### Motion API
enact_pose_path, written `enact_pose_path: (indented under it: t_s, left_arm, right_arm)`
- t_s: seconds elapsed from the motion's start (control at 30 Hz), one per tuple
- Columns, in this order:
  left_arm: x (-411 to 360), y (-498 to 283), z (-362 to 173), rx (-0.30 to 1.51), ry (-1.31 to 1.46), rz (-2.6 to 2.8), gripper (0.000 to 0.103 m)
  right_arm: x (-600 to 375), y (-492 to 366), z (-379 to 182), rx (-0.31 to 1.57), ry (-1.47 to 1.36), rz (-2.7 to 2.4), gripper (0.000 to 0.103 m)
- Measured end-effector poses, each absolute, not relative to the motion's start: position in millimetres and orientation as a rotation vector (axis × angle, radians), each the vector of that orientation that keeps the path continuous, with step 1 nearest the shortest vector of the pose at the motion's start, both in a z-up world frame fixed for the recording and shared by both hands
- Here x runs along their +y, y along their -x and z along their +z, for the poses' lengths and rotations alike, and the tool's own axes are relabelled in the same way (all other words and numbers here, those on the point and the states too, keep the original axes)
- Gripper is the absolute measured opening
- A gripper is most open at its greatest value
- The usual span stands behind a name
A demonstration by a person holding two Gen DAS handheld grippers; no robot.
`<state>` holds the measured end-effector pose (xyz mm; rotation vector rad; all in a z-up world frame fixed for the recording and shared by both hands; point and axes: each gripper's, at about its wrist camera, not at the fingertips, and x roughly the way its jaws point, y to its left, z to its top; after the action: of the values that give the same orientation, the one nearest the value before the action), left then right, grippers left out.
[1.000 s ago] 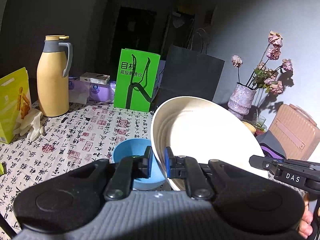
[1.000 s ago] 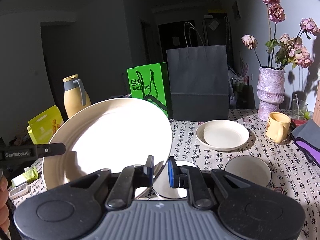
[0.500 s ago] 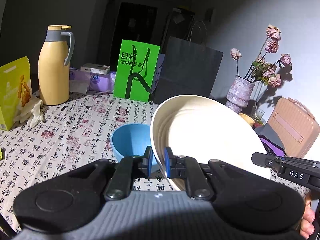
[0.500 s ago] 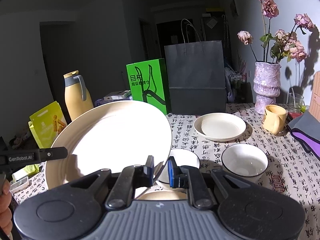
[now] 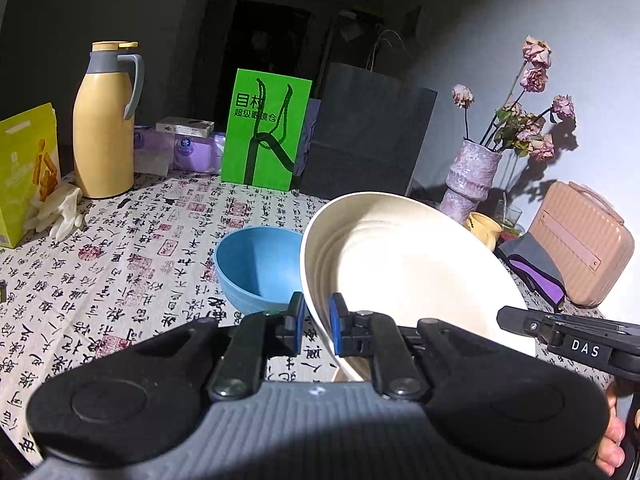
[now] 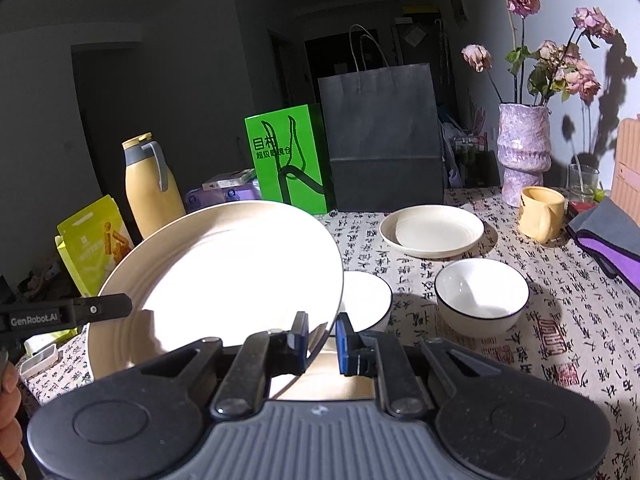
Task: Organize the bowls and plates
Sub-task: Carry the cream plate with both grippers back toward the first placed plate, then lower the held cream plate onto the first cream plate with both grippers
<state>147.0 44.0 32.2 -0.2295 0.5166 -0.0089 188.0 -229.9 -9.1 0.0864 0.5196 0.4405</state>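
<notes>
A large cream plate [image 5: 408, 272] hangs tilted above the table, held by both grippers on opposite rims. My left gripper [image 5: 316, 328] is shut on its left rim. My right gripper [image 6: 322, 340] is shut on the right rim of the same large plate [image 6: 224, 280]. A blue bowl [image 5: 256, 264] sits on the cloth just left of the plate. In the right wrist view a white bowl with a dark rim [image 6: 480, 296] stands to the right. A second white bowl [image 6: 366, 300] is half hidden behind the plate. A smaller cream plate [image 6: 432, 230] lies farther back.
A yellow thermos [image 5: 106, 128], a green bag [image 5: 264, 132], a dark paper bag [image 6: 380, 136] and a vase of dried flowers [image 6: 524, 152] line the back. A yellow mug [image 6: 540, 212], a purple-grey cloth [image 6: 608, 236] and a pink case [image 5: 580, 244] stand to the right.
Both grippers have sunk a little toward the table with the large plate between them. The white bowls have come more fully into the right wrist view.
</notes>
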Motion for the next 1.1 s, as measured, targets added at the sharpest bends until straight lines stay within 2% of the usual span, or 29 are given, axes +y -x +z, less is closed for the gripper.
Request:
enact_pose_path:
  t_s: [1.1]
  left_arm:
    - [6.0, -146.7, -17.7, 0.612, 0.221, -0.084, 0.013]
  right_arm:
    - [-276.7, -167.1, -67.9, 0.609, -0.168, 0.348, 0.014]
